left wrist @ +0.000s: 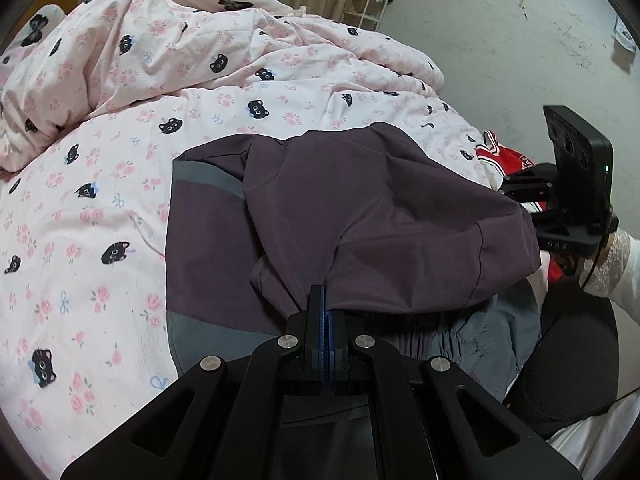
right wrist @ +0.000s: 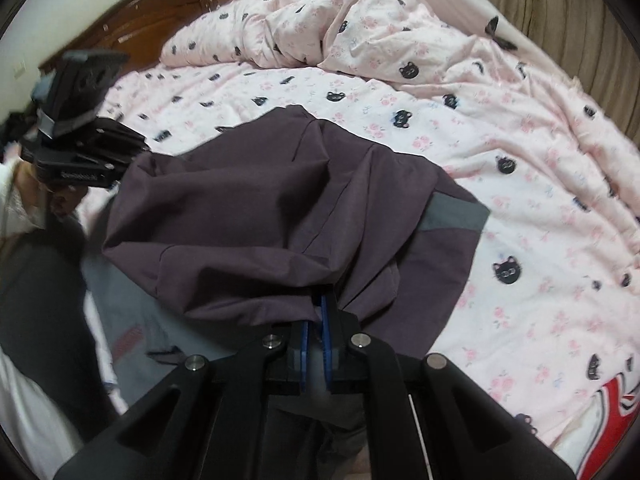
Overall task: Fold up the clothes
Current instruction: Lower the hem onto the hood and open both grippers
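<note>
Purple-and-grey jacket (left wrist: 360,208) lies partly doubled on the bed's cat-print sheet (left wrist: 92,216), its near edge clenched in both left tongs (left wrist: 325,304) and right tongs (right wrist: 320,308), so carrying that edge level and evenly would likely keep the fold square.

Left gripper (left wrist: 325,300) has its fingers pressed together on cloth; right gripper (right wrist: 320,308) likewise pinches cloth, fingers slightly apart.
</note>
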`<state>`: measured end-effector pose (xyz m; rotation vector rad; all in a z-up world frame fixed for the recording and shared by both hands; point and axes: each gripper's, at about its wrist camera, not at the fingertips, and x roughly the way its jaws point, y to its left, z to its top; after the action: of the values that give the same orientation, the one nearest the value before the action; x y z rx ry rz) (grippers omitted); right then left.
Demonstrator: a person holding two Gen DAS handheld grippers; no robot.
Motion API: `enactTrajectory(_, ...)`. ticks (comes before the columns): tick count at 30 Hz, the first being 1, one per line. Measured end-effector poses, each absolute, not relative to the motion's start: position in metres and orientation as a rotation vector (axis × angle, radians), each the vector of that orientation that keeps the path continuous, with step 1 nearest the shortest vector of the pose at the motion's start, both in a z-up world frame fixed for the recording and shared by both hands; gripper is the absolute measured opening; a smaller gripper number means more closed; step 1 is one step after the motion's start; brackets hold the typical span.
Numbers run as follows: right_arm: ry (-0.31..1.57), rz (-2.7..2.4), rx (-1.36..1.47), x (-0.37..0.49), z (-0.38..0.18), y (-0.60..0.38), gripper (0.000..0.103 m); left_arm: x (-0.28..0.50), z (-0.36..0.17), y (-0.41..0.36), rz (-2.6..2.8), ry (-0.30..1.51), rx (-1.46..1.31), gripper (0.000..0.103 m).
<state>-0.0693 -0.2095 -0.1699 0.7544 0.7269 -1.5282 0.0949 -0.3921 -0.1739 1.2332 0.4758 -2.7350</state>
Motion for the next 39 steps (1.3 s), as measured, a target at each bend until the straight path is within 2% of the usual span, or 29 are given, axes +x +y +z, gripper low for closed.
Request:
enactTrajectory(4, 0.747, -1.555, 0.736, -0.064, -0.176, -0.206, 0.011, 0.106, -0.175, -0.391, -2.741, 0.553, 1.131, 0.001)
enactTrajectory(5, 0.745, -1.560, 0.739, -0.064, -0.177, -0.205, 0.017, 0.110, -0.176, -0.391, -2.738, 0.580, 1.101, 0.002)
enactTrajectory(7, 0.732, -1.565, 0.743, -0.063, -0.176, -0.201, 0.038, 0.117, -0.177, -0.391, -2.728, 0.619, 1.064, 0.005)
enactTrajectory(8, 0.728, -1.582, 0.737, -0.063, -0.174, -0.199, 0.066, 0.120, -0.178, -0.390, -2.720, 0.631, 1.049, 0.006)
enactTrajectory(9, 0.718, -1.607, 0.709, -0.061, -0.171, -0.194, 0.080, 0.122, -0.176, -0.389, -2.717, 0.626, 1.038, 0.006)
enactTrajectory(12, 0.697, -1.628, 0.676, -0.060, -0.165, -0.184, 0.079, 0.130, -0.169, -0.387, -2.715, 0.610, 0.991, 0.017)
enactTrajectory(14, 0.675, -1.632, 0.687, -0.062, -0.163, -0.178, 0.079, 0.136, -0.165, -0.386, -2.715, 0.613, 0.942, 0.032)
enactTrajectory(16, 0.640, -1.636, 0.699, -0.064, -0.160, -0.173, 0.079, 0.140, -0.162, -0.385, -2.699, 0.597, 0.914, 0.043)
enactTrajectory(17, 0.618, -1.634, 0.710, -0.066, -0.159, -0.171, 0.079, 0.142, -0.161, -0.384, -2.692, 0.592, 0.900, 0.045)
enactTrajectory(30, 0.206, -1.584, 0.841, -0.107, -0.126, -0.145, 0.079, 0.156, -0.133, -0.414, -2.690, 0.815, 0.709, 0.046)
enactTrajectory(34, 0.231, -1.611, 0.740, -0.082, -0.110, -0.156, 0.079, 0.138, -0.128, -0.386, -2.773, 0.745, 0.742, 0.046)
enactTrajectory(39, 0.445, -1.639, 0.636, -0.042, -0.127, -0.177, 0.079, 0.114, -0.141, -0.353, -2.829, 0.655, 0.844, 0.046)
